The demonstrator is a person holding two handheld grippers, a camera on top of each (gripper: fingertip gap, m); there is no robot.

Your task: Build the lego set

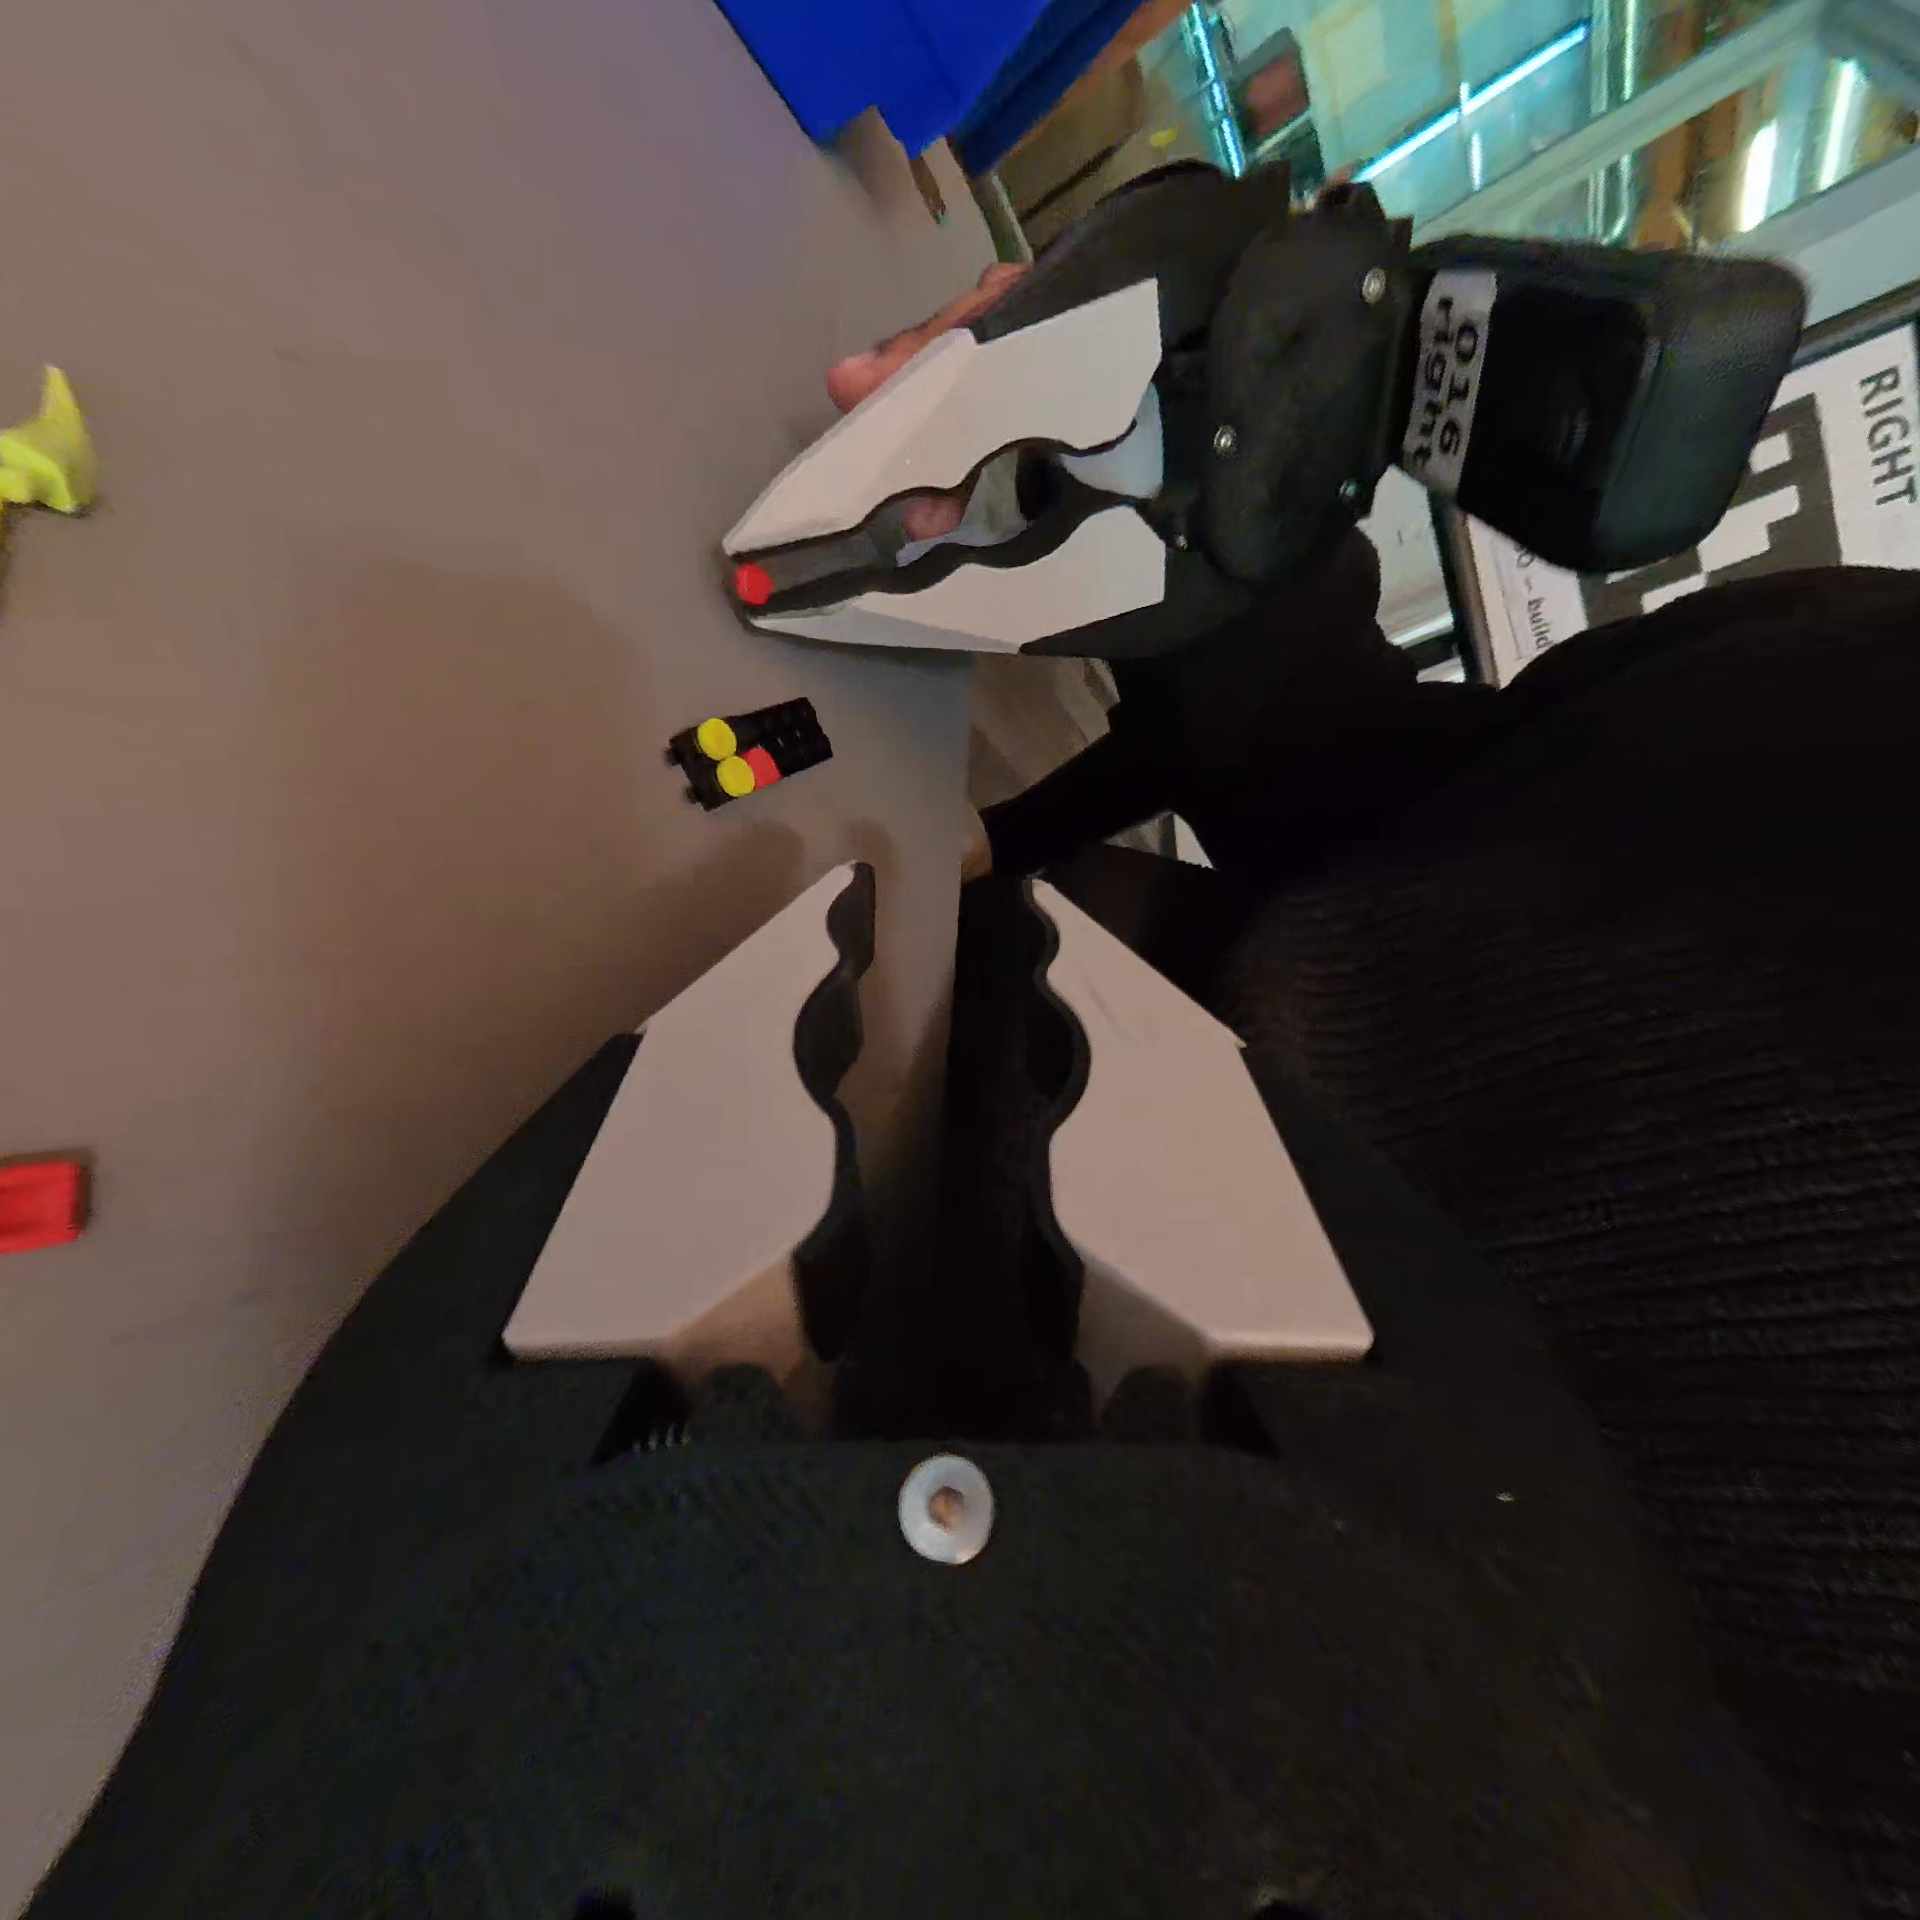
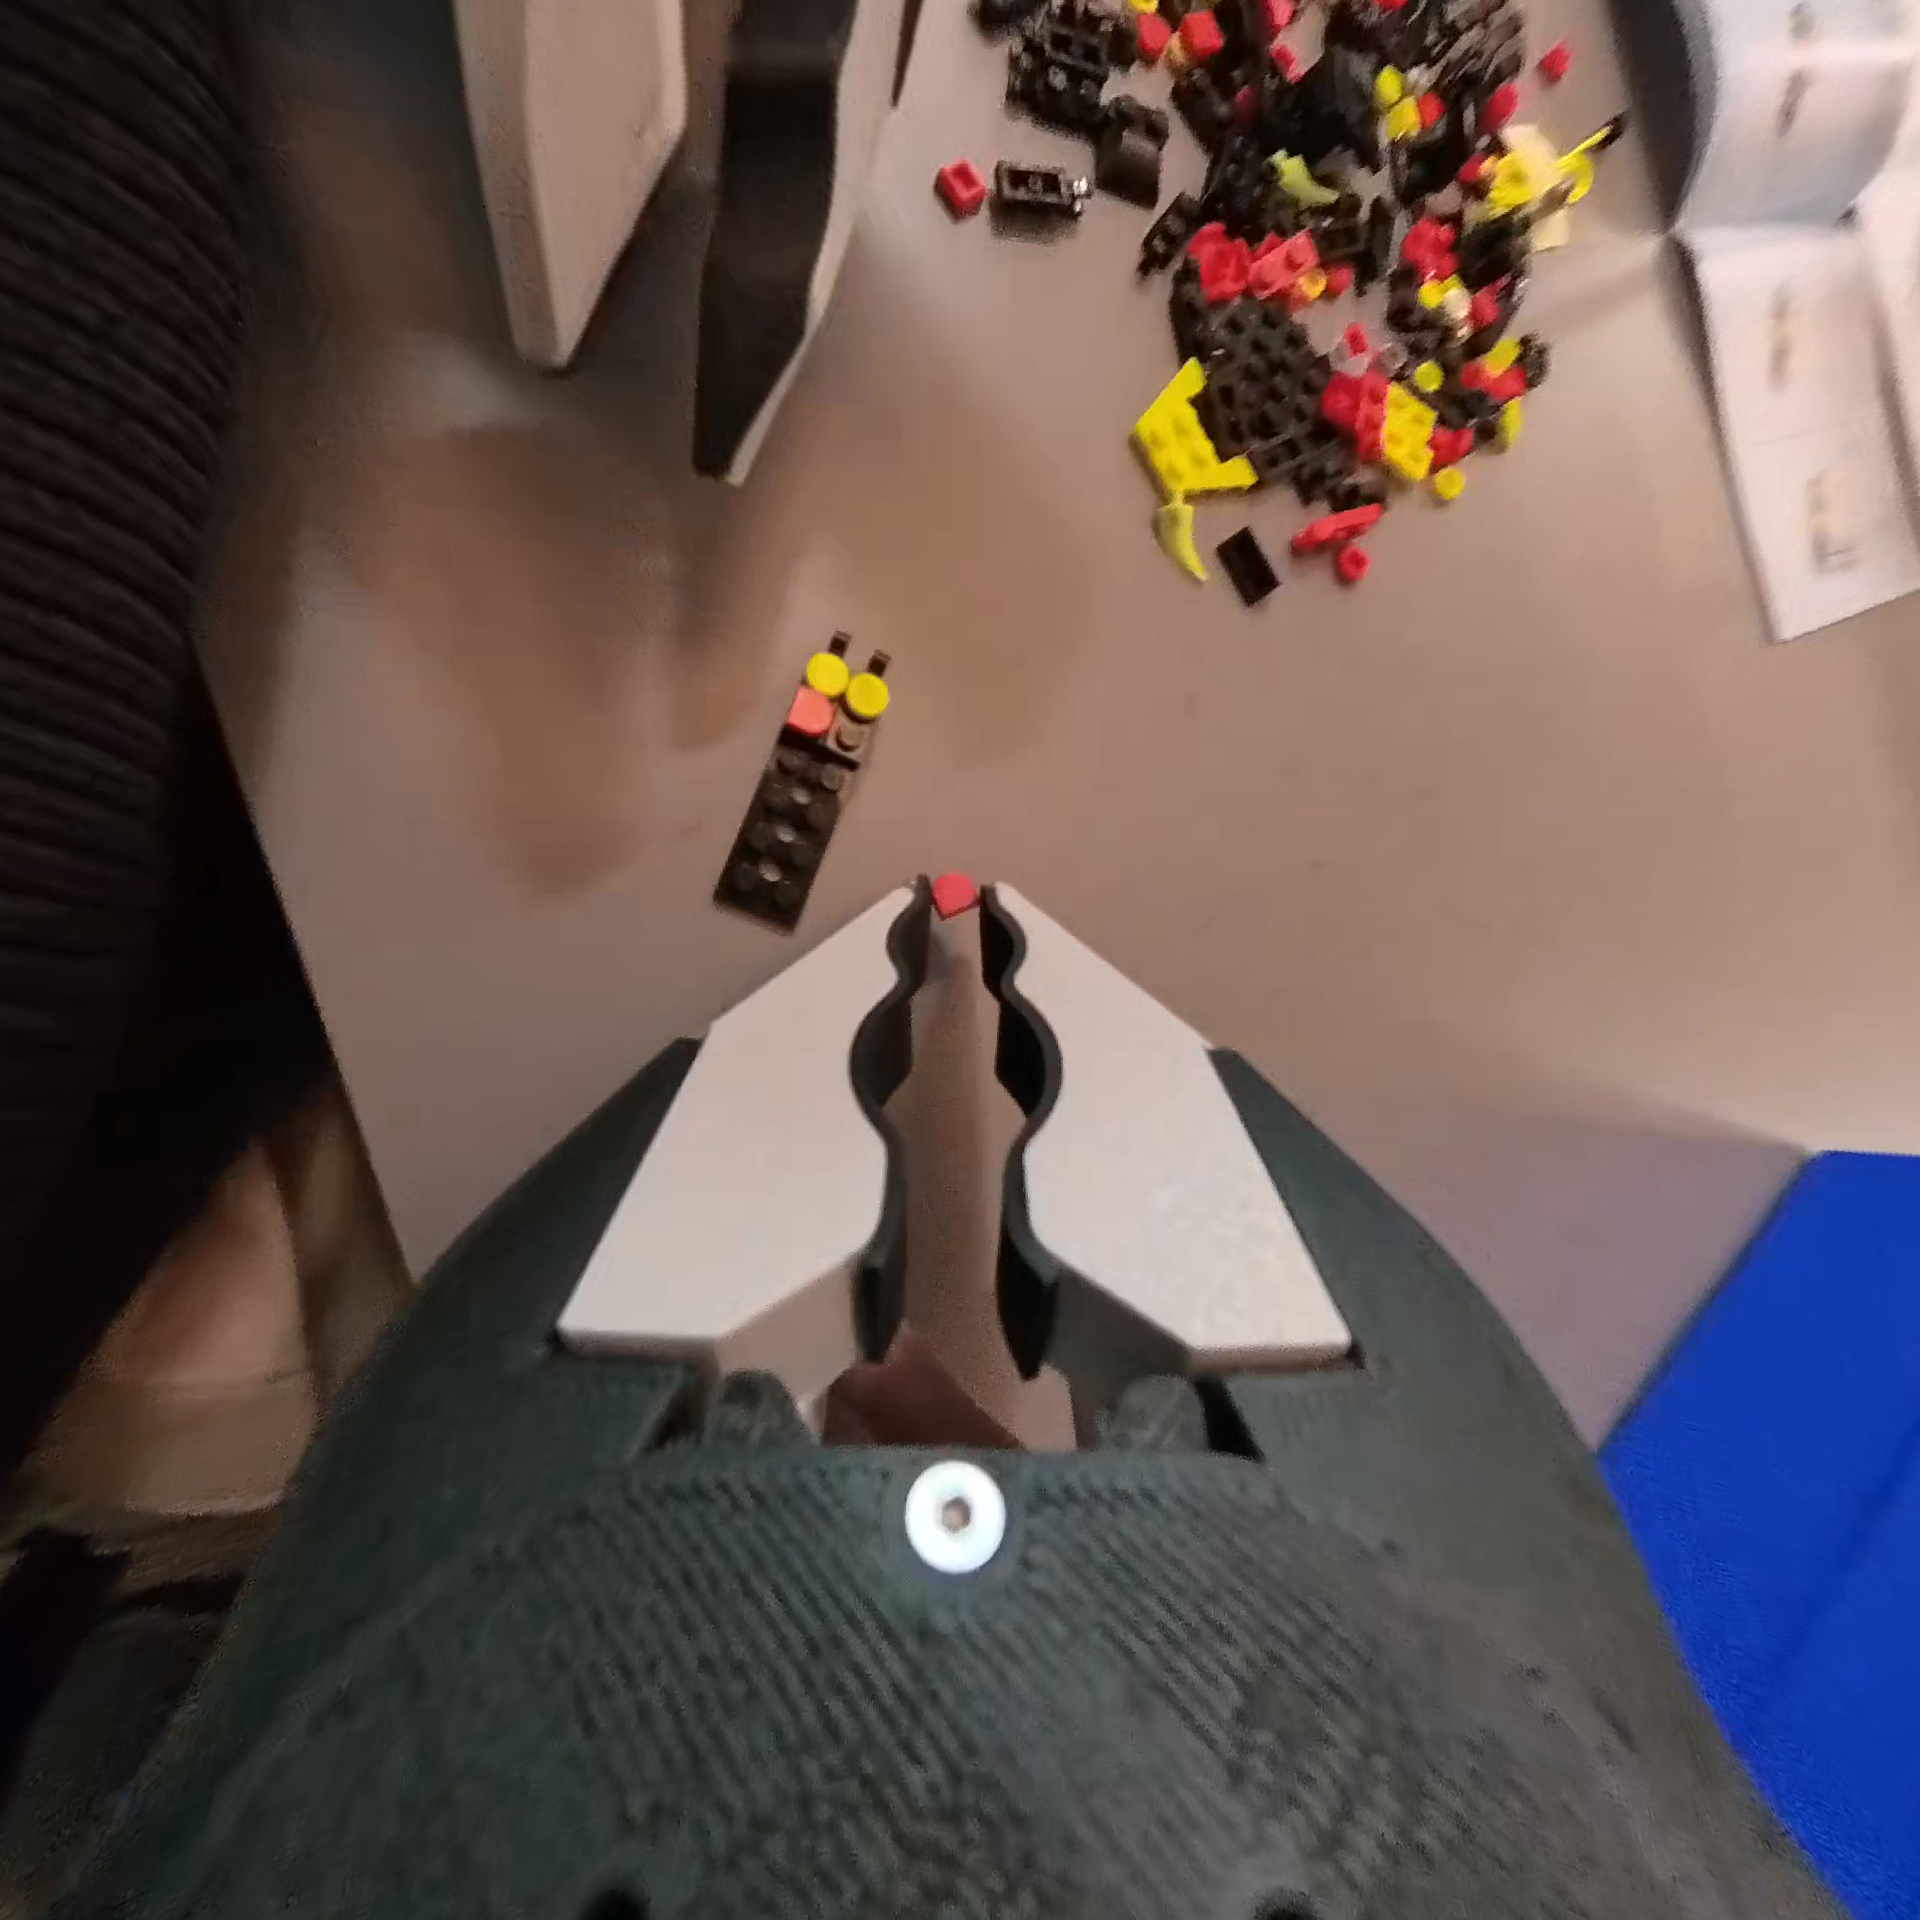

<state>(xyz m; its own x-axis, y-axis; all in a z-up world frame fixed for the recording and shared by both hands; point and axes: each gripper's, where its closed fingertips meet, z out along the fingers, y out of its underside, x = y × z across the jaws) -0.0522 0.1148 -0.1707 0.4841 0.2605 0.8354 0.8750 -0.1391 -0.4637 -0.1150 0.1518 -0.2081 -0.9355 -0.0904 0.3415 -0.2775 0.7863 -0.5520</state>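
Note:
A small black plate assembly with two yellow round studs and one red piece lies on the grey table; it also shows in the left wrist view. My right gripper is shut on a small red piece just beside the near end of the assembly; the left wrist view shows the gripper and the red piece at its tip. My left gripper is open and empty, close to the assembly and at the table edge; its fingers show at the top of the right wrist view.
A pile of loose black, red and yellow bricks lies far right. White instruction pages lie beyond it. A blue box sits at the near right. A red brick and a yellow-green piece lie at the left.

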